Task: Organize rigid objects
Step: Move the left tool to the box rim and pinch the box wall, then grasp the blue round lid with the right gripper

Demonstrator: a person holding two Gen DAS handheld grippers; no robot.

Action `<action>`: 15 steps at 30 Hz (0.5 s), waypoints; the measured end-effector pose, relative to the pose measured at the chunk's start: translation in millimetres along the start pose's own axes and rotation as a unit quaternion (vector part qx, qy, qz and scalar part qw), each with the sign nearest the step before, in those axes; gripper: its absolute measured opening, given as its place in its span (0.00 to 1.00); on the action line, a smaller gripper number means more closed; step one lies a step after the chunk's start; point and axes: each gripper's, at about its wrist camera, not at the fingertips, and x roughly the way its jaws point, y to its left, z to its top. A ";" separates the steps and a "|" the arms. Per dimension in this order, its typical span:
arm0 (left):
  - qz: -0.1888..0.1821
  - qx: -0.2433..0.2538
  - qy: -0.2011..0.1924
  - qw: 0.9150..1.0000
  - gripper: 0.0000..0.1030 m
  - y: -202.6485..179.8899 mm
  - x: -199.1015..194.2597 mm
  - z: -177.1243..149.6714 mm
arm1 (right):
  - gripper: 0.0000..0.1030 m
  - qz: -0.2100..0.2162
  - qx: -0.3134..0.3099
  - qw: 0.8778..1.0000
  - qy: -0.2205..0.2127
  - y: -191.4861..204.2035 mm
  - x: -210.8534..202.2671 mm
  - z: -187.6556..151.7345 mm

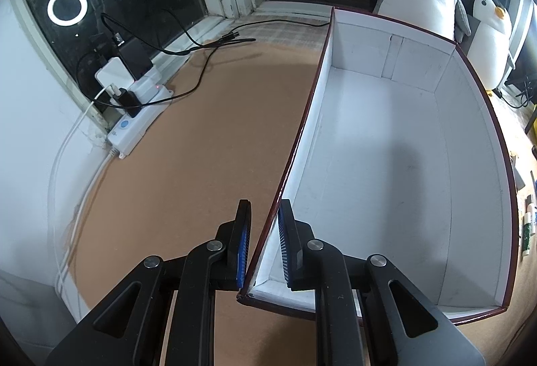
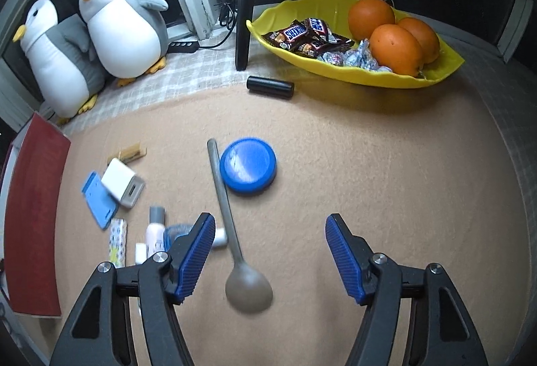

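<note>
Grey spoon (image 2: 231,231) lies flat on tan mat btwn spread pads of right gripper (image 2: 270,260), untouched; prob light, stiff, slick, so take mid-handle w/ a firm squeeze, while left gripper (image 1: 264,245) pinches white box (image 1: 322,90) wall.

A ring light (image 1: 67,7) is reflected in the dark window. Soft shadows are cast below it. Edges are bent by fisheye; the spoon (image 2: 235,241) is blurred.
</note>
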 end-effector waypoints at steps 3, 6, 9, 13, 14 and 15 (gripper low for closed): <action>0.002 0.000 0.002 1.000 0.15 -0.7 0.1 0.1 | 0.63 -0.008 -0.010 1.000 0.000 5.5 8.3 13.3; 0.005 0.000 0.004 1.000 0.15 -1.0 0.5 0.2 | 0.63 -0.019 -0.019 1.000 0.009 10.3 19.2 23.8; 0.008 0.000 0.006 1.000 0.15 -1.6 0.7 0.2 | 0.64 -0.029 -0.026 0.999 0.021 12.1 29.3 29.6; 0.010 -0.002 0.009 1.000 0.15 -2.4 0.6 0.3 | 0.67 -0.039 -0.030 0.998 0.033 11.3 42.4 33.0; 0.011 -0.002 0.009 1.000 0.15 -2.5 0.7 0.5 | 0.67 -0.039 -0.031 0.998 0.037 11.4 46.1 33.6; 0.012 -0.002 0.009 1.000 0.15 -2.7 0.8 0.6 | 0.67 -0.039 -0.033 0.998 0.040 11.7 49.0 34.2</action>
